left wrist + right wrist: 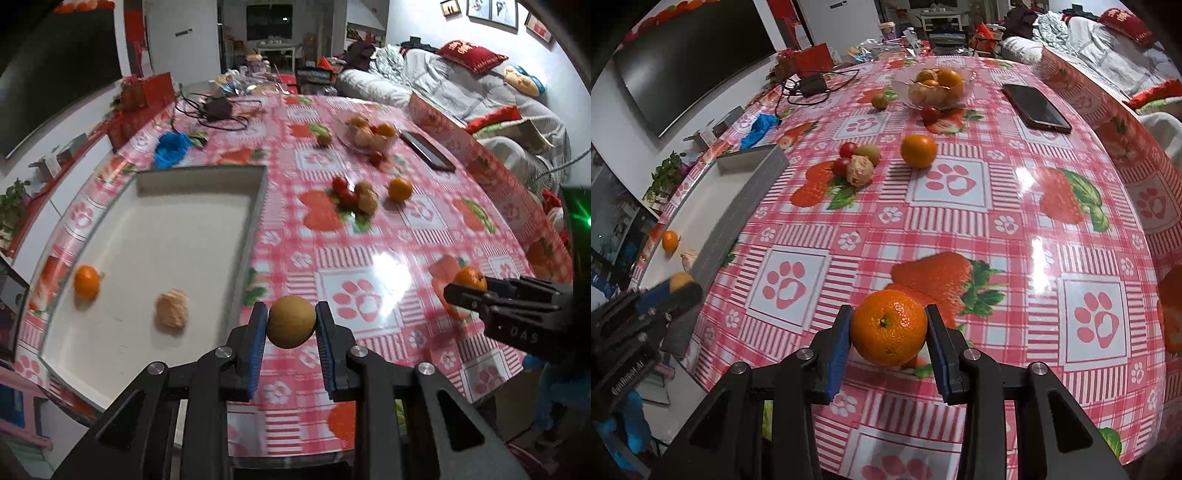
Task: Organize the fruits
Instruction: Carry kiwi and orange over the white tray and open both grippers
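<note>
My left gripper [291, 323] is shut on a round brown-yellow fruit [291, 320], held above the table just right of the white tray [207, 184]. In the tray lie an orange [86, 281] and a peeled tangerine [172, 309]. My right gripper [889, 330] is shut on an orange tangerine [888, 326] above the tablecloth; it also shows in the left wrist view [466, 286]. Loose fruit sits mid-table: an orange [918, 150], a peeled tangerine [860, 170], red tomatoes [847, 149] and a kiwi [868, 151].
A glass bowl [966, 78] of oranges stands at the far side, with a small green fruit [879, 100] and a red fruit [929, 114] beside it. A phone [1036, 108] lies right of it. A charger with cables [812, 84] and a blue cloth [759, 125] lie at the left.
</note>
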A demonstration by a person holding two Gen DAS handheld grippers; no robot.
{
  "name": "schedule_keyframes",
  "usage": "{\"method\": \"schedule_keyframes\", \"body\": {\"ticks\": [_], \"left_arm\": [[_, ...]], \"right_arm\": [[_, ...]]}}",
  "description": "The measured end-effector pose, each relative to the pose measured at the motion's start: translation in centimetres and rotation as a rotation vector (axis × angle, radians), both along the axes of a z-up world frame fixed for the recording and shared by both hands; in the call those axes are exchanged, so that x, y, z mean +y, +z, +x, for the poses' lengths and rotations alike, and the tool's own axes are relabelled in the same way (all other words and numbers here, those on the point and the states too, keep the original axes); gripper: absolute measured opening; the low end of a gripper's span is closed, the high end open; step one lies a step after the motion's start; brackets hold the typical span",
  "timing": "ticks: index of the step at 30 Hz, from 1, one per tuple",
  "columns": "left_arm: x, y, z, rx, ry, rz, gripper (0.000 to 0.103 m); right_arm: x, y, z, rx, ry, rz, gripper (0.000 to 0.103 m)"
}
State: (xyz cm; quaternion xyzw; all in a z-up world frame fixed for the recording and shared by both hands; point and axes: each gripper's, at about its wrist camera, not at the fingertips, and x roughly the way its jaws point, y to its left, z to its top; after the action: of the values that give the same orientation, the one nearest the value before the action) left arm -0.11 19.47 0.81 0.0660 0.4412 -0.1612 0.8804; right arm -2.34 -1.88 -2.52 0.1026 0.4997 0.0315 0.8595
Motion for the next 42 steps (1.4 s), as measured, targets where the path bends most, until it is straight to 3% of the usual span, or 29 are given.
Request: {"method": "schedule_keyframes", "body": {"ticks": [11, 20, 34, 42], "left_arm": [[5.8, 1.7, 3.1, -0.026, 0.106, -0.013, 0.029], [9.3, 2.6, 4.8, -0.063, 0.155, 0.027, 0.029], [12.3, -0.9, 7.2, 0.006, 0.228, 0.056, 0.029], [13.0, -3.5, 7.9, 0.072, 0.245, 0.076, 0.029]], "right_arm": [[4.1, 2.0, 2.4, -0.027, 0.085, -0.030, 0.040], [10.1, 3.7, 5.7, -0.050, 0.199, -0.033, 0.040], [17.1, 3.1, 10.0, -0.028, 0.309, -0.010, 0.040], [19.6, 1.2, 11.8, 0.020, 0.331, -0.028, 0.040]]}}
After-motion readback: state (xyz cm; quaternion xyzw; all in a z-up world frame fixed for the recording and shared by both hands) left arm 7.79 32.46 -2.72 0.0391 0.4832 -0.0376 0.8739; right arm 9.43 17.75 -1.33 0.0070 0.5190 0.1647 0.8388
